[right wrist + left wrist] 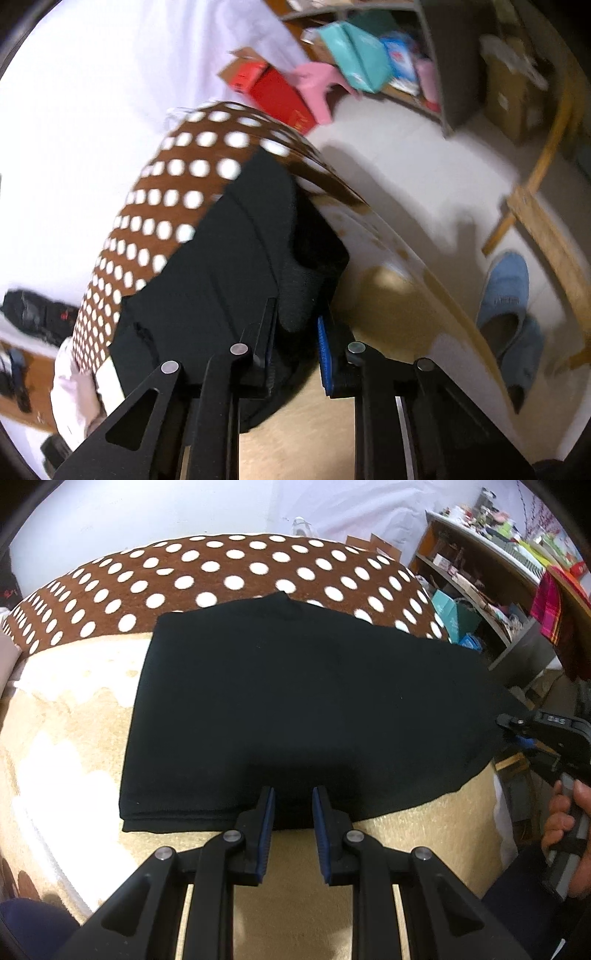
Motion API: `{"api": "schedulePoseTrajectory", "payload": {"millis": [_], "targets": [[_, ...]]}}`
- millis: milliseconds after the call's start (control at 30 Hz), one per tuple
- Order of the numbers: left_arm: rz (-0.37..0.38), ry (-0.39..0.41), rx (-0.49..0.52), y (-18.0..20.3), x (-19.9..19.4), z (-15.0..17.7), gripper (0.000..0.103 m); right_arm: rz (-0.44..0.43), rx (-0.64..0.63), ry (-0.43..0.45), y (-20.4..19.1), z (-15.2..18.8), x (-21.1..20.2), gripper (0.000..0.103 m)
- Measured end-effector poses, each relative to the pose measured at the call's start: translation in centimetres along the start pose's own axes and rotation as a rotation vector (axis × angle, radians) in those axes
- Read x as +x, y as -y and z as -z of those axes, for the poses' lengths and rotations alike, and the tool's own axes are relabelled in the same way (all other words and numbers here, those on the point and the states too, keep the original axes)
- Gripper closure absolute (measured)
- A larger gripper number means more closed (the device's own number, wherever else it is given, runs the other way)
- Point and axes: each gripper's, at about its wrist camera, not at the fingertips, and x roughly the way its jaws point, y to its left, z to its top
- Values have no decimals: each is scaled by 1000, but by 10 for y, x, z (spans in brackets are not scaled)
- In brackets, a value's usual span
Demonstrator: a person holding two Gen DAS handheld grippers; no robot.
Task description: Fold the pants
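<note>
The black pants (pixel 295 701) lie folded into a flat block on the beige blanket (pixel 66 746). My left gripper (pixel 293 797) is open, its blue pads on either side of the near hem, with no cloth pinched. My right gripper (pixel 517 731) shows at the pants' right edge, held by a hand. In the right wrist view the right gripper (pixel 295 325) has a thick fold of the pants (pixel 229 266) between its fingers, with a gap still showing beside the blue pad (pixel 324 354).
A brown polka-dot blanket (pixel 221 572) covers the far part of the bed. Cluttered shelves (pixel 480 572) stand at the right. A red box (pixel 273 96), a pink stool (pixel 317 85) and blue slippers (pixel 506 306) are on the floor beside the bed.
</note>
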Motion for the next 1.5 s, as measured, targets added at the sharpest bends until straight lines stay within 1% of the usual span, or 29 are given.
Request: {"api": "schedulePoseTrajectory", "payload": {"millis": [133,300,467,633,700,800,900,1067,1167,1233,1267,1333,1367,1400,1433,1467,1500], "targets": [[-8,13,-24,-7,-4,-3,80,-39,-104,26,-31,-3,-18,84],[-29,30,-61,-20,-10,-7,80,-113,-252,41,-81,0,-33,85],[-60,50,-135,-43,-20,-10,80,-175,-387,26,-128,11,-38,85],[-80,83,-205,-67,-34,-10,80,-219,-517,-12,-172,33,-34,85],[-93,95,-228,-75,-38,-10,80,-228,-576,-34,-192,45,-29,85],[-95,117,-271,-89,-47,-10,80,-248,-657,-91,-219,65,-16,85],[-105,136,-309,-103,-55,-9,80,-239,-740,-157,-242,90,4,84],[-107,159,-371,-126,-62,-7,80,-200,-850,-259,-266,128,46,83],[-103,163,-400,-135,-63,-5,80,-173,-882,-288,-274,146,66,83],[-107,167,-407,-139,-65,-5,80,-173,-887,-306,-276,152,73,83],[-106,172,-412,-141,-66,-5,80,-170,-910,-314,-280,158,77,83],[-107,178,-423,-145,-67,-5,80,-166,-971,-339,-285,171,83,77],[-109,179,-428,-147,-67,-4,80,-161,-1004,-378,-287,179,89,70],[-109,177,-433,-148,-66,-4,80,-157,-1016,-400,-286,184,92,66],[-105,173,-438,-149,-65,-4,80,-166,-1020,-409,-285,188,93,65],[-103,170,-438,-149,-65,-3,80,-214,-1004,-419,-282,189,89,65],[-103,170,-436,-149,-64,-3,80,-240,-986,-424,-279,189,85,65]]}}
